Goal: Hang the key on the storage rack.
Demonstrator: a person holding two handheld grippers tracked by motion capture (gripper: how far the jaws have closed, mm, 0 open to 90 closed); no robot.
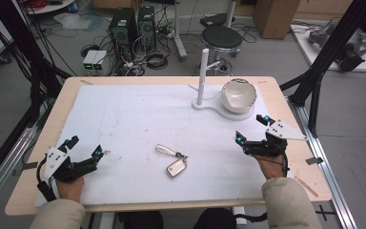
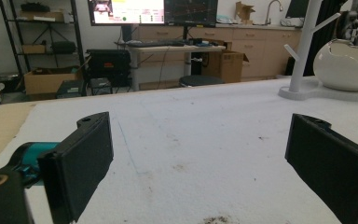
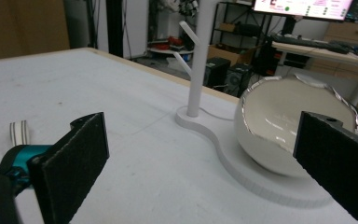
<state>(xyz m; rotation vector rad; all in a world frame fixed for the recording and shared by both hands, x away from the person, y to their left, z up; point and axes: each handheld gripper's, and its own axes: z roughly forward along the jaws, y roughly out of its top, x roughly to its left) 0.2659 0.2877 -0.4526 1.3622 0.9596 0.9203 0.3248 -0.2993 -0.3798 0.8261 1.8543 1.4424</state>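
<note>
White padding covers a wooden table point(image 1: 38, 143) in a cluttered lab. At the near centre lies a car key point(image 1: 176, 167) with a strap attached, untouched. The left gripper point(image 1: 83, 151) rests at the near left corner, jaws spread wide and empty. The right gripper point(image 1: 251, 131) sits at the near right, jaws likewise apart and empty. Far right stands a white bowl point(image 1: 238, 96) on a stand point(image 1: 202, 78) with a hook post. Nothing appears started yet; picking up the key probably remains.

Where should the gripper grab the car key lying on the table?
Probably the key fob, gripped across its narrow sides from straight above: it lies flat on the white mat, so only its edges offer purchase. The strap is thin and floppy. Both grippers are open, apart from it.
</note>
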